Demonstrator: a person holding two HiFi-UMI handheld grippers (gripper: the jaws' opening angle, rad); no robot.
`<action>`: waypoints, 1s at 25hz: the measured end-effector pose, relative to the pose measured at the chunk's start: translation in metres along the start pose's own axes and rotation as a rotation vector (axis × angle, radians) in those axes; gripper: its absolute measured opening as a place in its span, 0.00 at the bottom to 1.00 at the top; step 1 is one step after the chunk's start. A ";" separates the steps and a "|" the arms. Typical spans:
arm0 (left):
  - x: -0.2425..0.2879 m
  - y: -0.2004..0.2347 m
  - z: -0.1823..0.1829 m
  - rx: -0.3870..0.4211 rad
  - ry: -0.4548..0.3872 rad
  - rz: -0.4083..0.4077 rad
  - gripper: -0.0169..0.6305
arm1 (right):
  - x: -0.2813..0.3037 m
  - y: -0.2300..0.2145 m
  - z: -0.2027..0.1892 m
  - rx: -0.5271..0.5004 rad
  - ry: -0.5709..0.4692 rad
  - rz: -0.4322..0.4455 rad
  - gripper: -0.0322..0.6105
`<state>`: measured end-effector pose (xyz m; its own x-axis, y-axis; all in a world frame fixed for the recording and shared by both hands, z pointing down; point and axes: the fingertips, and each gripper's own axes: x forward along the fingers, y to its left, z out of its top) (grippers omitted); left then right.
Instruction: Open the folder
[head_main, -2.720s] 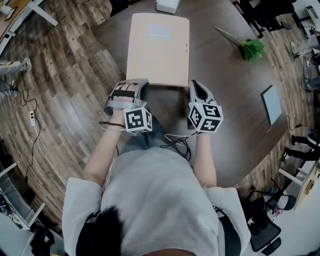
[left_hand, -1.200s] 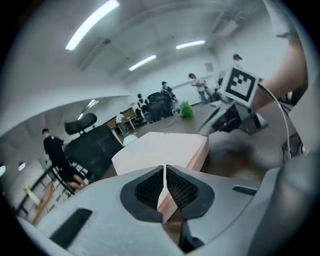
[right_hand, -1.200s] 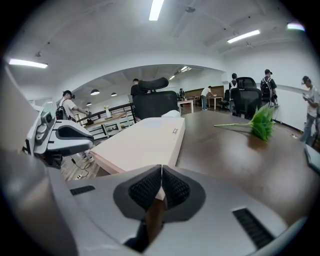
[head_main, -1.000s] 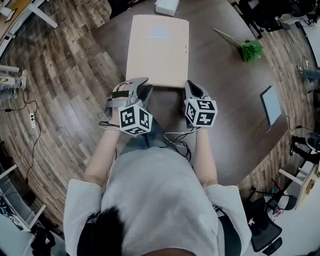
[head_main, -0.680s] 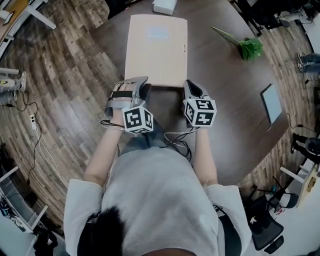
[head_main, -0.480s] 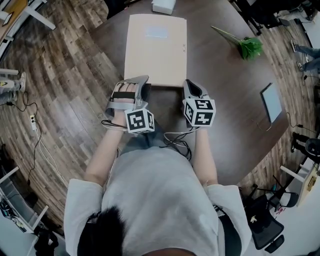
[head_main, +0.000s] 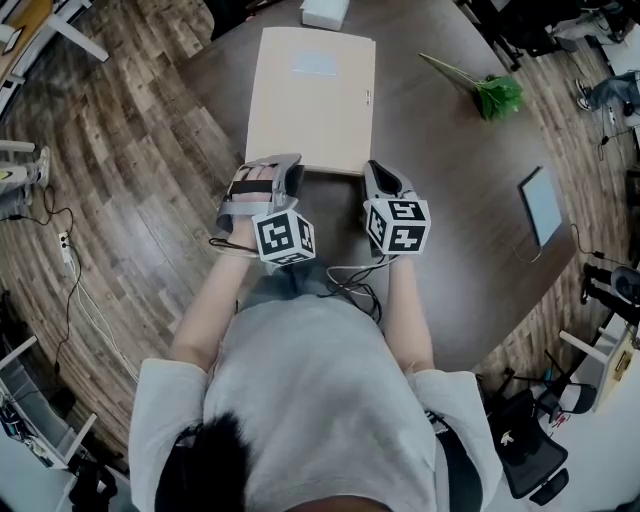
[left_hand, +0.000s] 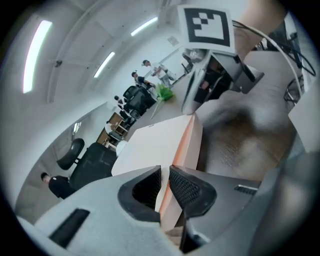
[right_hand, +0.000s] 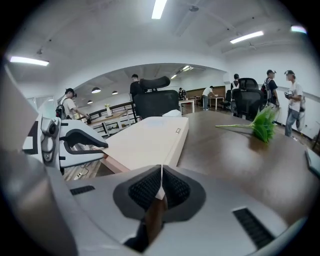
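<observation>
A beige box folder (head_main: 310, 95) lies shut on the dark round table (head_main: 450, 150), its short edge toward me. My left gripper (head_main: 285, 172) is rolled on its side at the near left corner. Its jaws have just been closing. In the left gripper view the folder's (left_hand: 160, 145) pale top and orange side edge sit in the narrow gap of that gripper (left_hand: 165, 180), and the pads look pressed on it. My right gripper (head_main: 370, 172) is at the near right corner. In the right gripper view the folder (right_hand: 145, 140) runs up to that gripper (right_hand: 161, 182), shut on a thin white corner of the cover.
A green plant sprig (head_main: 500, 97) lies at the table's far right, and a dark tablet (head_main: 543, 207) sits near its right edge. A white box (head_main: 325, 12) stands beyond the folder. Office chairs and people are in the background. A cable (head_main: 350, 275) hangs at the table's near edge.
The left gripper has rolled slightly and edged toward the folder's near left corner. The right gripper came up to the near right corner earlier and has since kept still.
</observation>
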<state>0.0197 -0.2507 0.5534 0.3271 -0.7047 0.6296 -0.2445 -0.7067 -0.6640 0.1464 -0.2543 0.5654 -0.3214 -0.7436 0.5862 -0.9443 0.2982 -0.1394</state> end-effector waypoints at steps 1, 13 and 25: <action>-0.001 0.003 0.001 -0.051 -0.025 -0.009 0.11 | 0.000 -0.001 0.000 0.013 -0.004 -0.001 0.07; -0.017 0.040 -0.005 -0.620 -0.231 -0.021 0.11 | 0.005 0.007 0.002 -0.016 0.001 0.002 0.07; -0.063 0.116 -0.100 -1.257 -0.303 0.204 0.05 | 0.009 0.010 0.004 -0.048 0.012 -0.021 0.07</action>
<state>-0.1203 -0.2944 0.4773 0.3343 -0.8796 0.3386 -0.9393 -0.2815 0.1963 0.1341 -0.2608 0.5665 -0.3000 -0.7429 0.5984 -0.9464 0.3106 -0.0888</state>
